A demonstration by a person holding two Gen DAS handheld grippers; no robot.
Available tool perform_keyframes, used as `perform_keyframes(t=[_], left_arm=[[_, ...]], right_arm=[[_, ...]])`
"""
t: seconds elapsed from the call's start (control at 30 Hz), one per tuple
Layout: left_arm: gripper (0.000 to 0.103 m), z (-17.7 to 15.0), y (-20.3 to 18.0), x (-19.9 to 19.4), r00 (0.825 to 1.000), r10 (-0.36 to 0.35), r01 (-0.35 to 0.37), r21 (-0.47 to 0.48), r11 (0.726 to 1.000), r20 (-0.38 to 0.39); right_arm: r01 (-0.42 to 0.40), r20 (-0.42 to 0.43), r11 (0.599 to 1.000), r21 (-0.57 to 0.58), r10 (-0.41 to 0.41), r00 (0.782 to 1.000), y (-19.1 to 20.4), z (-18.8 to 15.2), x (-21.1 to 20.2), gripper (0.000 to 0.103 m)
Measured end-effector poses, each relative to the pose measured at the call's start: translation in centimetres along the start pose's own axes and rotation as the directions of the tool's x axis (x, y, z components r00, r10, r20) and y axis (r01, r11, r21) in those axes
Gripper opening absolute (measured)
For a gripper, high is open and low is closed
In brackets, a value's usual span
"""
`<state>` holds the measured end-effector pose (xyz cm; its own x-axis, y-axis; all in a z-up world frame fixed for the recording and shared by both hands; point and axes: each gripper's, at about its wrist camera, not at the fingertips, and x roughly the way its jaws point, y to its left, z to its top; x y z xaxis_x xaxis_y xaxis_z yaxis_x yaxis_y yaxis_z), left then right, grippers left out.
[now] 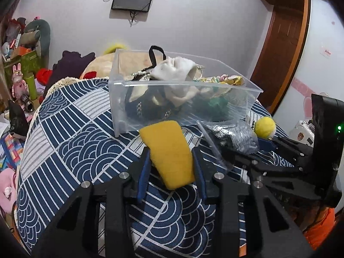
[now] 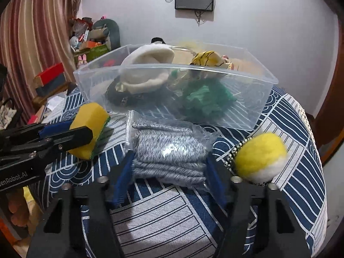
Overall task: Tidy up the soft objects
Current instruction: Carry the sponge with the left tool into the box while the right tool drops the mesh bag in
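On the counter draped in a navy cloth with white wave and stripe patterns [image 1: 71, 142], your two grippers sit side by side just in front of a clear rectangular plastic bin [image 2: 240, 116].

Your left gripper [image 1: 172, 161] has its jaws closed part-way around a yellow rectangular sponge [image 1: 169, 150], the blue pads pressing its two long sides; from the right wrist view you can see a thin green layer along the sponge's lower face [image 2: 91, 126], and the sponge looks to be resting on or just above the cloth.

Your right gripper [image 2: 169, 163] has its jaws set wider, each blue pad touching one side of a grey knitted bundle sealed in a clear plastic bag [image 2: 167, 150]. The bag lies on the cloth, its far end close to the bin's front wall.

Just beside the bag, to your right, a yellow and white felt ball on a beaded chain [image 2: 260, 157] rests on the cloth, next to the right gripper's outer finger.

Inside the bin lie a cream soft item [image 2: 146, 68] over a dark studded piece, a crumpled green fabric [image 2: 206, 101], and a yellow patterned cloth [image 2: 206, 59] near the back wall.
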<state>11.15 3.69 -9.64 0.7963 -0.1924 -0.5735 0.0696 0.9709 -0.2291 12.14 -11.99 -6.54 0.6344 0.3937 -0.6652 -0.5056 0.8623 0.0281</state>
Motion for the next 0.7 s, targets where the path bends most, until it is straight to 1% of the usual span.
perform_keyframes(t=[0.03, 0.07, 0.13, 0.23, 0.43, 0.7], left_arm=[[0.037, 0.0, -0.1, -0.3, 1.0, 0.003, -0.003, 0.003, 1.0, 0.01], [0.037, 0.1, -0.1, -0.6, 1.0, 0.003, -0.003, 0.005, 1.0, 0.017], [0.037, 0.3, -0.3, -1.2, 0.999, 0.001, -0.001, 0.007, 1.0, 0.035], [0.037, 1.0, -0.3, -2.2, 0.998, -0.002, 0.001, 0.012, 1.0, 0.066], [0.037, 2.5, -0.4, -4.1, 0.992, 0.001, -0.003, 0.017, 1.0, 0.13], [0.037, 4.9, -0.4, -4.8, 0.982, 0.033, -0.038, 0.027, 0.999, 0.185]], right_arm=[[0.001, 0.003, 1.0, 0.004, -0.001, 1.0, -0.1, 0.0, -0.1, 0.048], [0.005, 0.008, 1.0, 0.01, -0.005, 1.0, -0.3, 0.0, -0.4, 0.044], [0.009, 0.024, 1.0, 0.017, -0.01, 1.0, -0.6, 0.2, -1.0, 0.041], [0.025, 0.052, 1.0, 0.017, -0.025, 0.998, -0.9, 0.2, -1.9, 0.04], [0.023, 0.11, 0.999, 0.024, -0.026, 0.994, -1.3, 0.6, -4.0, 0.04], [0.048, 0.206, 0.998, 0.03, -0.053, 0.977, -2.4, 2.4, -6.7, 0.04]])
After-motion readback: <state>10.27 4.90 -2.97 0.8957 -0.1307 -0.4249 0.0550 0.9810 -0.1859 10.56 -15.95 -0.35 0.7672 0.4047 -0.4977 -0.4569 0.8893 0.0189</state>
